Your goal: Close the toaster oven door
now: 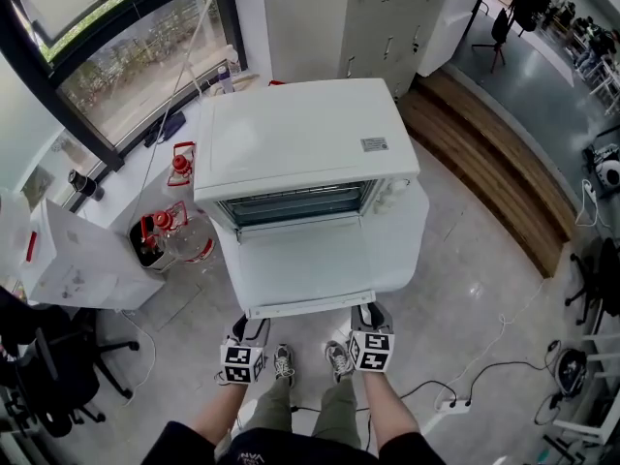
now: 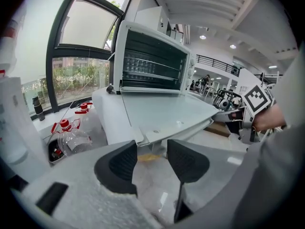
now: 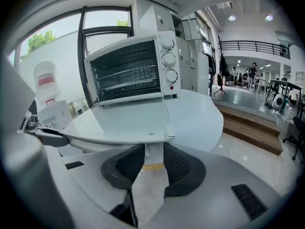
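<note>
Grey polished floor [image 1: 465, 289] and a tall window frame a white round table [image 1: 415, 223] in an open hall. Down at its near edge, the left gripper [image 2: 151, 154] has its jaws spread with nothing between them but floor. The right gripper [image 3: 153, 159] also has its jaws apart. A white post shows in the gap, probably a strut under the handle, though I cannot tell whether it sits between the pads or just beyond them. Neither pad seems to press on it.

Both grippers sit low, just below the front edge of the door [image 1: 310, 260], which lies folded down flat and sticks out past the table towards the person. Its handle [image 1: 300, 308] runs along that front edge. Behind it stands the toaster oven [image 1: 300, 139], its inside open to view.

The door looks stiff and light and is hinged at the bottom, so it should swing up easily. The best place to lift is likely under the handle, gently, since the pane is smooth and the small oven may slide back.
</note>
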